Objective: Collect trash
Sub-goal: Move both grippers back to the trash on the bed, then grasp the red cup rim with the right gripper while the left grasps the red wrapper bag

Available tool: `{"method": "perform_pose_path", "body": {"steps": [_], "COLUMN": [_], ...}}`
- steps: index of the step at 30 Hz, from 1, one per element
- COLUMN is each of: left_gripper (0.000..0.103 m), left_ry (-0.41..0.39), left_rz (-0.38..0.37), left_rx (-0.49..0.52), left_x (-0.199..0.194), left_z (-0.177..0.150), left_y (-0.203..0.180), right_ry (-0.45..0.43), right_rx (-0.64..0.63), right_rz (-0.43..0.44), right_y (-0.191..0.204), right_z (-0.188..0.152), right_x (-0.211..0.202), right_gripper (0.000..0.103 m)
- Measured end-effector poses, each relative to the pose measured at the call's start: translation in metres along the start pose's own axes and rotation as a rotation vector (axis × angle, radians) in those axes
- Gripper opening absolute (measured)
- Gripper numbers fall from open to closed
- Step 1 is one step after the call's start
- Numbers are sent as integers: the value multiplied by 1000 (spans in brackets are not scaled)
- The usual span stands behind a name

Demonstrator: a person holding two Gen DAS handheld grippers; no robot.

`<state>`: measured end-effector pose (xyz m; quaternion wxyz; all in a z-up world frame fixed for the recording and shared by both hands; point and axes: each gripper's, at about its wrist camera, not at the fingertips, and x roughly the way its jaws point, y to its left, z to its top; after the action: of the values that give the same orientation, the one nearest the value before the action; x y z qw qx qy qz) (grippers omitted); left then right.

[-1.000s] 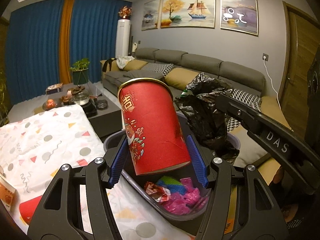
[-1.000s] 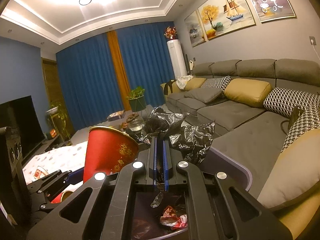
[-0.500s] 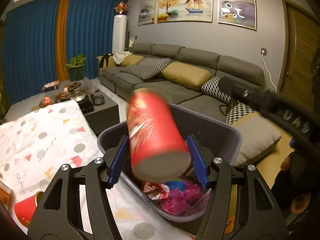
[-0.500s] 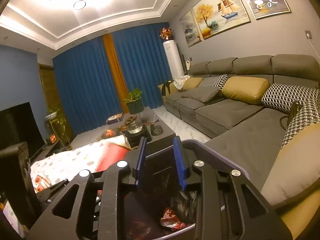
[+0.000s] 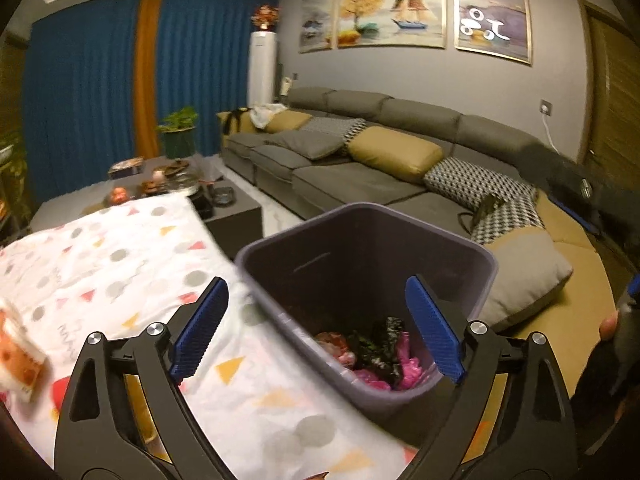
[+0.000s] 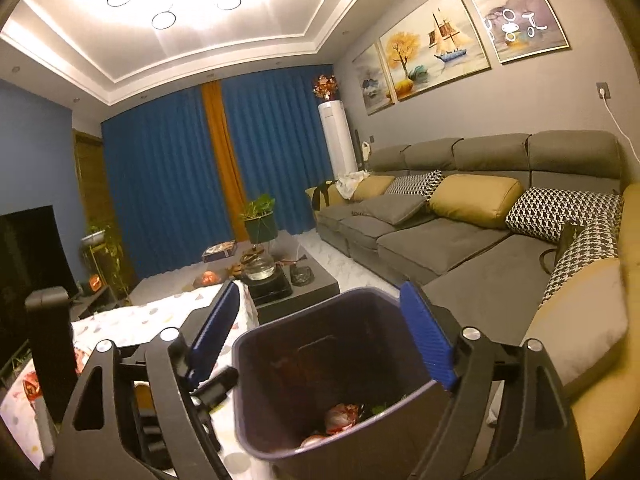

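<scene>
The left tool (image 5: 316, 334) has just been opening and its blue pads (image 5: 200, 326) now stand wide apart with nothing between them. It hangs over the near rim of the bin (image 5: 486, 258), one pad above the desk (image 5: 120, 256) and the other above the bin's mouth. The right tool (image 6: 320, 336) has also just been opening; its jaws are spread and empty, and they frame the bin (image 6: 256, 364) from above, the pads apart from its walls.

The bin is dark grey with a rounded square mouth, standing upright against the edge of the desk. Down at its bottom lies the trash (image 5: 380, 356): crumpled pink plastic, something reddish and a dark wrinkled scrap, all heaped toward the near corner. From the right wrist view only a small patch of that heap (image 6: 340, 416) shows.

The desk carries a white cloth dotted with grey circles and coloured triangles. At its left edge, blurred, sits an orange and white packet (image 5: 18, 356), well apart from the bin.

Beyond the bin runs a long grey sofa (image 5: 360, 184) with mustard and checked cushions. A low dark table (image 5: 224, 208) with a glass pot stands past the desk, before blue curtains (image 5: 80, 92).
</scene>
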<state>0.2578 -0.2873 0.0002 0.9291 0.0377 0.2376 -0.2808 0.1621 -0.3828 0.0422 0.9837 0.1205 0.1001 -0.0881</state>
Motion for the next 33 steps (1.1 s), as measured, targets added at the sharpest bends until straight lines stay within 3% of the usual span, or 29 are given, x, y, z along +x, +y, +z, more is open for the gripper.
{"method": "perform_pose_path", "body": {"steps": [10,21,28,33], "left_gripper": [89,89,89,89], "left_ry": [-27,-57,-75,-80], "left_rz": [228,491,613,651], "left_rx": [-122,-248,-298,-339], "left_x": [-76,-164,-209,-227], "left_z": [-28,-75,-101,-110], "left_y": [61,141,189,210], "right_ry": [45,147,221,286], "right_rx": [-18,-85,-134,-166], "right_rz": [58,162,209,225], "right_y": [32,110,156,180], "right_z": [-23,-61,-91,-110], "right_x": [-19,-14,0,14], "right_gripper": [82,82,82,76]}}
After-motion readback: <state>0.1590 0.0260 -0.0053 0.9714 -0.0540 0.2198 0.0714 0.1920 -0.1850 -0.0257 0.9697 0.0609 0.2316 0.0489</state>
